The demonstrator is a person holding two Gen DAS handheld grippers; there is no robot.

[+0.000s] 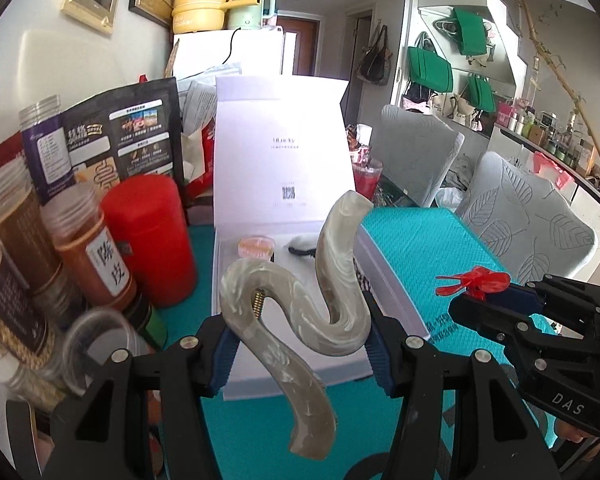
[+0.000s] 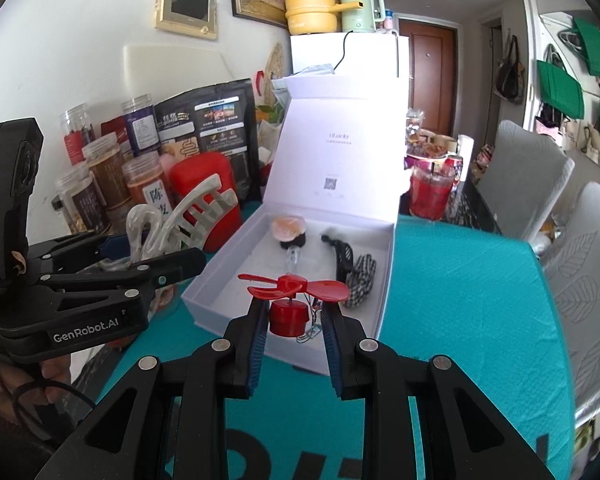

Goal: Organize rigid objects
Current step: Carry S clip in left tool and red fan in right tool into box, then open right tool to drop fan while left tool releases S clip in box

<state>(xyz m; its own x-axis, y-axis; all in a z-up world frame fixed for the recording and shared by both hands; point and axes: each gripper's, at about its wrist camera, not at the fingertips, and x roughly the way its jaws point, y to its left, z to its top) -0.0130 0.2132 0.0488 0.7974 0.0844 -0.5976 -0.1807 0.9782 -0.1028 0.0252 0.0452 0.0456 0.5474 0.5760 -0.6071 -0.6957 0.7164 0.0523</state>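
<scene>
The big, curvy hair claw clip of pearly grey-white plastic is up in the air, above the near edge of the teal table cover. The left gripper holds it, with both blue pads pressed on its wavy back. In the right wrist view you can see the clip's long teeth sticking out past the black fingers.

The small red toy fan with a round red base is in the air too. The right gripper has its two fingers squeezed on the little base, and the red blades spread out just above the fingertips. Something small and shiny hangs beside the base, but it is too tiny to tell what it is.

Just past both things stands the white cardboard box with its lid flipped up. It sits near the middle of the table, closer to the left edge. Inside lie an orange and black round thing, a black clip and a black-and-white checked one.

Beside the box, along the left edge, stand a red tin and some clear jars with brown and orange stuff.

I think the step now is carrying: both things are picked up and ready to go in the box. Next, each hand needs to reach over the box's near wall, go down to an empty spot on the floor of the box, and then let go. The clip is long, so it needs a spot with lots of room, away from the things already there.
</scene>
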